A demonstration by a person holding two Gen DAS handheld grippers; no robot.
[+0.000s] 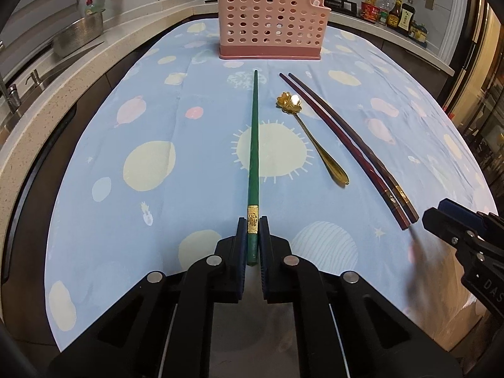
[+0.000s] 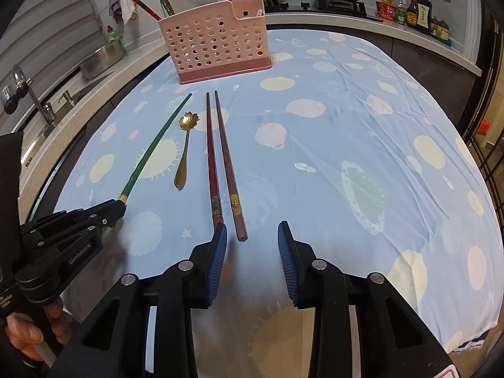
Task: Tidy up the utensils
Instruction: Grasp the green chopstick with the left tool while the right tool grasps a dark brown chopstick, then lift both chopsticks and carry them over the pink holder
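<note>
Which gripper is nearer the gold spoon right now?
Left. The left gripper is shut on the green chopstick lying beside the gold spoon; the right gripper sits farther off, beyond the red chopsticks.

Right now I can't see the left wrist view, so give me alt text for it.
The left gripper is shut on the butt end of a green chopstick lying on a blue patterned tablecloth. To its right lie a gold spoon and two dark red chopsticks, with a pink perforated utensil holder beyond and the right gripper at the right edge.
</note>
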